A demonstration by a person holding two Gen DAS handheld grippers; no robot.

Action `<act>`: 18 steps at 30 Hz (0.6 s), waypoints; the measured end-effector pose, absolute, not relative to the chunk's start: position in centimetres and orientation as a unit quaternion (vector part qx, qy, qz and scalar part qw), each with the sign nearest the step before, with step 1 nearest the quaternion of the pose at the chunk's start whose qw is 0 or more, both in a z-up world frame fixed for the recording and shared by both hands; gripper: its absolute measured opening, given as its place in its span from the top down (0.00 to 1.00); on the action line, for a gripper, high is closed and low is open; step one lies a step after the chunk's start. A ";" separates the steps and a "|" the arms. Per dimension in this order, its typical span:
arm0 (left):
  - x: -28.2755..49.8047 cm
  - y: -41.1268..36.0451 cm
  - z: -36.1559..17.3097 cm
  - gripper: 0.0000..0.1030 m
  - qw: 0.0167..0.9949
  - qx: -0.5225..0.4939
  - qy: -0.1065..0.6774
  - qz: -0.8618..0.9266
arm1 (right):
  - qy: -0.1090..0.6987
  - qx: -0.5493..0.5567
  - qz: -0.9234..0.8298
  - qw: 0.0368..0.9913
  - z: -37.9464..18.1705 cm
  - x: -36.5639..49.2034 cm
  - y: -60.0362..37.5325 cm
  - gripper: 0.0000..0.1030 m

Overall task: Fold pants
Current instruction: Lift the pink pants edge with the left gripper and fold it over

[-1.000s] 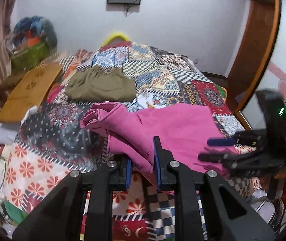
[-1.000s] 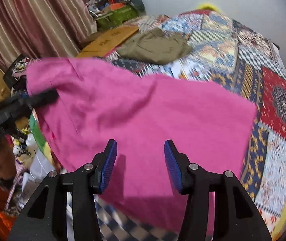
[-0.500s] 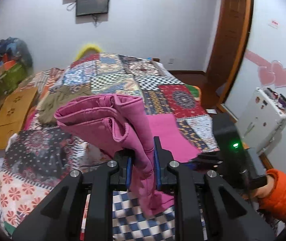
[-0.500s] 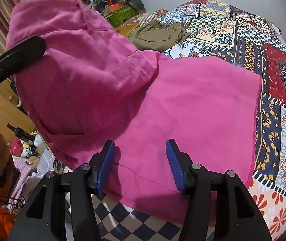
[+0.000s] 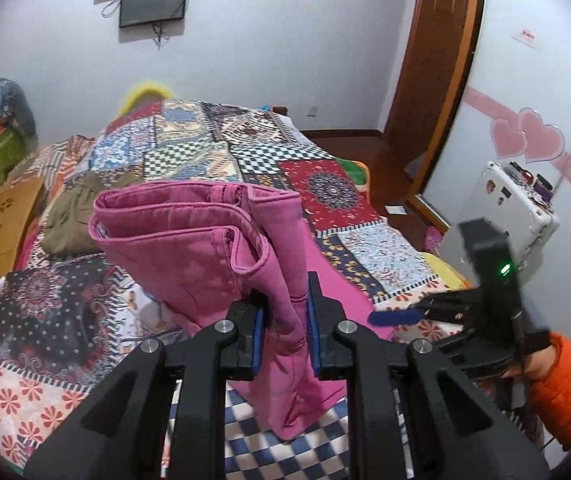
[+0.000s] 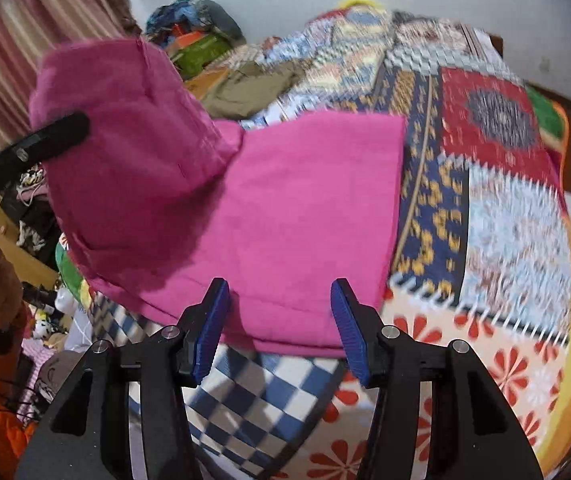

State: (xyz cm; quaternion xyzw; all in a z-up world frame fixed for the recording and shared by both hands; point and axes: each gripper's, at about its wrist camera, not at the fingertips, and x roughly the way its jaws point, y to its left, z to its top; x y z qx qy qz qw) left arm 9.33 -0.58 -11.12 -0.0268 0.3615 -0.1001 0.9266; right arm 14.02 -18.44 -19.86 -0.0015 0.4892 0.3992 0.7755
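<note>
Pink pants [image 5: 205,256] pinched in left gripper [image 5: 285,320], lifted off patchwork quilt [image 5: 325,184].

Left jaws closed tight on a bunched layer of cloth, with the folded waistband end raised ahead of and above the jaws and a loose flap hanging below them. Right gripper [image 6: 281,320] spread wide, holding nothing, blue pads [image 6: 213,328] either side of the near edge of the flat half of the pants [image 6: 305,208], which lies on the quilt [image 6: 505,220] just ahead of the jaws. Raised half up and left of the right jaws. Olive garment [image 5: 73,212] further ahead on the bed, left of the left jaws, well apart from the pants.
</note>
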 end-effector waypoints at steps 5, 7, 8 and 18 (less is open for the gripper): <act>10.5 -2.2 -11.4 0.83 0.921 -0.022 0.369 -0.122 | 0.488 0.009 0.400 0.776 -20.4 13.7 -18.2 0.49; 11.1 -2.8 -11.6 0.83 0.917 -0.028 0.374 -0.134 | 0.488 0.015 0.402 0.774 -20.3 13.7 -18.3 0.49; 11.5 -2.9 -11.7 0.83 0.915 -0.032 0.377 -0.140 | 0.488 0.017 0.403 0.774 -20.3 13.7 -18.4 0.49; 14.4 -5.0 -12.6 0.83 0.894 -0.051 0.403 -0.188 | 0.469 0.049 0.385 0.793 -18.9 13.4 -20.4 0.50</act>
